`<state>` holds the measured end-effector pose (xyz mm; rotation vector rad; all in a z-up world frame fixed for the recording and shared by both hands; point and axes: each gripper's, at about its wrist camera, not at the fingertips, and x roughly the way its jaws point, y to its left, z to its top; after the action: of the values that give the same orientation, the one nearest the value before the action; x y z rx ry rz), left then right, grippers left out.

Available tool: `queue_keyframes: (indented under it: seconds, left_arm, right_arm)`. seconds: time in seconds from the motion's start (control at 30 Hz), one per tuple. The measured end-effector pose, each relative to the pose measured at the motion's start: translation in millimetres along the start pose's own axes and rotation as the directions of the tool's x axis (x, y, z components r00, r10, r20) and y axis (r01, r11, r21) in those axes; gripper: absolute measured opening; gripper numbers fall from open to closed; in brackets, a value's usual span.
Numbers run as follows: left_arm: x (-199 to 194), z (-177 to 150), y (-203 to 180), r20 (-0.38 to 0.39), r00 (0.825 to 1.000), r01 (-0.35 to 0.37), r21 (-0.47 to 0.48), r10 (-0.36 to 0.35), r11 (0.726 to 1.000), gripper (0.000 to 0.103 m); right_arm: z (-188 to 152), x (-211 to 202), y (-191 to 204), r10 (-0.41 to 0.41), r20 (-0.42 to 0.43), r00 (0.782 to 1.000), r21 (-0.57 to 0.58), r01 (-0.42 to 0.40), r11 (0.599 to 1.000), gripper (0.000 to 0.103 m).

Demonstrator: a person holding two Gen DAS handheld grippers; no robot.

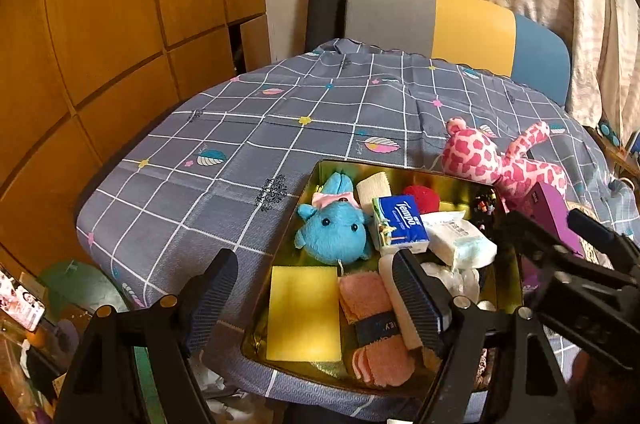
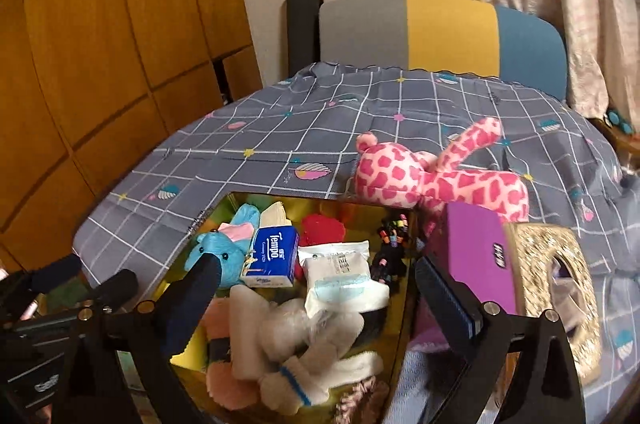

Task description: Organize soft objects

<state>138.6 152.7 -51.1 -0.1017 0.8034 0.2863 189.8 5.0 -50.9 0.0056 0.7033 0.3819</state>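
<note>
1. A gold tin [image 1: 316, 170] sits on a tabletop under a grey checked cloth [image 1: 248, 128]. It already holds a blue plush [image 1: 334, 230], a Tempo tissue pack [image 1: 400, 220], a yellow sponge [image 1: 302, 312], a pink cloth [image 1: 372, 308], a wipes packet [image 2: 340, 264] and a heap of white socks [image 2: 304, 356].
2. One soft thing lies outside the tin – a pink spotted plush [image 2: 420, 172], on the cloth just beyond the tin's far right corner.
3. A purple box [image 2: 476, 256] and a glittery tissue box [image 2: 556, 264] stand beside the tin on the right.
4. The left tool [image 1: 316, 288] hangs over the tin's near edge, jaws wide, nothing between them.
5. The right tool [image 2: 320, 288] hovers above the socks, jaws spread wide and empty; the socks look just dropped, though the blur makes that uncertain.
6. The step in hand seems to be the gap between items – the pink spotted plush is likely next.
7. That calls for the right tool to reach past the tin's far rim and close on the plush's body, clear of the purple box.
</note>
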Motion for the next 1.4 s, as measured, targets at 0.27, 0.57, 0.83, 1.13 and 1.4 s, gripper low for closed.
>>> queue_keyframes:
  seconds: [0.27,0.57,0.83,1.13,1.4]
  left_arm:
    - [-25.7,-11.4,-8.0,0.029,0.997,-0.067,-0.028,0.068,0.997,0.081]
    - [-53.6,-31.5,-30.1,0.051,0.998,-0.032,0.05,0.03,0.998,0.081]
    - [-71.7,-35.9,-37.7,0.08,0.996,-0.032,0.06,0.027,0.998,0.081]
    - [-71.7,-36.8,-35.2,0.068,0.997,-0.048,0.056,0.044,0.997,0.081]
    - [-65.9,-37.0,-31.9,0.037,0.998,-0.047,0.051,0.045,0.998,0.081]
  right_arm:
    - [-15.2,-45.5,-12.5,-0.058,0.008,0.998,0.044,0.058,0.997,0.103]
    - [-41.2,-83.0,-26.1,-0.209,-0.016,0.978,0.095,0.209,0.973,0.103]
    - [-54.3,-92.4,-38.3,-0.249,-0.024,0.968,0.146,0.25,0.957,0.103]
    - [-56.2,-97.4,-31.7,-0.265,-0.023,0.964,0.129,0.266,0.955,0.103]
    - [-54.7,-95.6,-27.5,-0.29,-0.036,0.956,0.119,0.292,0.949,0.103]
